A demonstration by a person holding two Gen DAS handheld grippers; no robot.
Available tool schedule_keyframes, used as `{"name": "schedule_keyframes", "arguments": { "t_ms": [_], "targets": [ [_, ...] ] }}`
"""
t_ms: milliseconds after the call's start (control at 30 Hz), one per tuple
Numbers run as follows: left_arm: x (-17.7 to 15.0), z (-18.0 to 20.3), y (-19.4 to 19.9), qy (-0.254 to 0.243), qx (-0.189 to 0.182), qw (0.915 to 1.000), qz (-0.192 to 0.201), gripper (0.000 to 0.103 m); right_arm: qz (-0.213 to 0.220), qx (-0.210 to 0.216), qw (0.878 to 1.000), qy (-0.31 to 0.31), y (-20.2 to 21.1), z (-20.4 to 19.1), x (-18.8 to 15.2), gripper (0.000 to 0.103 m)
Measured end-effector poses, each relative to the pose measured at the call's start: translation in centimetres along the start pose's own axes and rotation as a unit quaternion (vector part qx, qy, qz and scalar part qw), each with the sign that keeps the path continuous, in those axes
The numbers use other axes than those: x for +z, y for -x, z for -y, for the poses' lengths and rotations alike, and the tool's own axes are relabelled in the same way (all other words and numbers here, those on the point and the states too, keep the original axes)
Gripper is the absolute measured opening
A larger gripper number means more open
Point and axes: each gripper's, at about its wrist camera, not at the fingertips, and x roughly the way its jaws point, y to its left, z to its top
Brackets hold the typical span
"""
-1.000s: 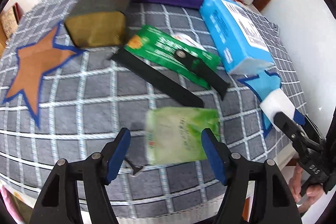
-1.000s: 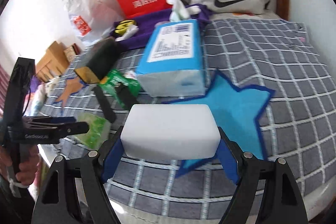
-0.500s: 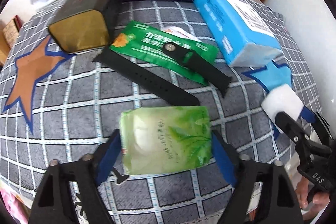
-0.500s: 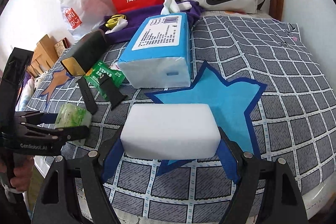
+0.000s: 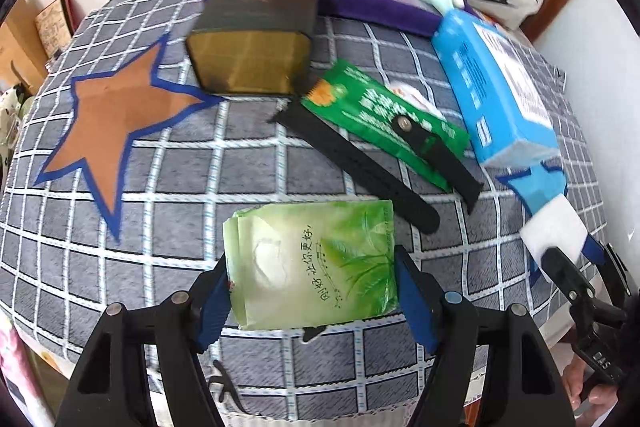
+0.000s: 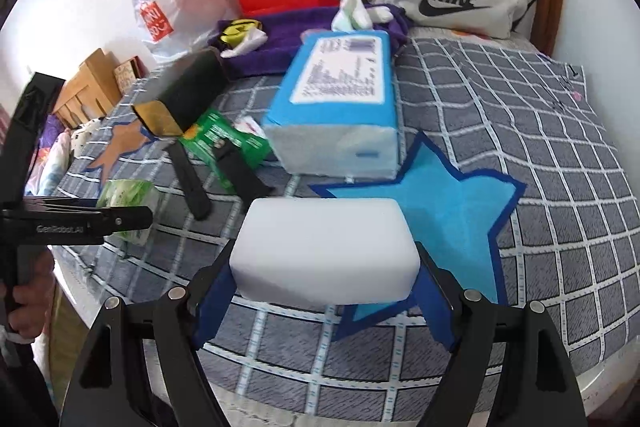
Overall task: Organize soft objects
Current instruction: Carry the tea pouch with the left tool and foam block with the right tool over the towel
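Note:
A green tissue pack [image 5: 304,239] sits between the blue pads of my left gripper [image 5: 311,267], which is shut on its two sides just above the checked bed cover [image 5: 256,187]. From the right wrist view the same pack [image 6: 132,195] shows behind the left gripper [image 6: 120,221]. My right gripper [image 6: 326,251] is shut on a white foam block [image 6: 320,227] over the lower left tip of the blue star patch [image 6: 452,211]. That block [image 5: 554,227] also appears at the right in the left wrist view.
A large blue tissue package [image 6: 340,99] lies behind the blue star. A gold-ended dark box [image 5: 256,27], a green sachet [image 5: 380,119] and black straps [image 5: 360,163] lie mid-bed beside a brown star patch [image 5: 116,115]. Purple cloth [image 5: 360,3] and bags line the back wall. The bed edge is near.
The left gripper closed in around the green pack, which now stays fixed between its pads while the hand shifts left. The right gripper keeps the white block and has hardly moved.

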Motion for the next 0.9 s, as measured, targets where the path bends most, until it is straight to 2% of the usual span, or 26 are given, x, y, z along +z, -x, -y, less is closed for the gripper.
{"name": "schedule_keyframes", "arguments": {
  "t_ms": [133,333,500,733,900],
  "targets": [
    [0.8,-0.9,1.2,0.011,-0.011,0.9998,0.016,0.071,0.011,0.016,1.000,0.013,1.5,-0.9,1.3,0.080],
    [2.3,-1.3,3.0,0.013,-0.016,0.9992,0.034,0.071,0.034,0.015,0.999,0.033,3.5,-1.9,4.1,0.080],
    [4.1,-1.6,4.6,0.009,-0.008,0.9983,0.057,0.071,0.049,0.029,0.998,0.028,4.6,-2.2,6.7,0.080],
    [6.7,-2.2,6.4,0.009,-0.014,0.9964,0.083,0.071,0.070,0.015,0.997,0.036,5.6,-3.0,11.0,0.080],
    [8.6,-2.9,7.0,0.007,-0.002,0.9961,0.088,0.071,0.088,0.017,0.996,0.017,5.7,-2.3,13.4,0.080]
  ]
}}
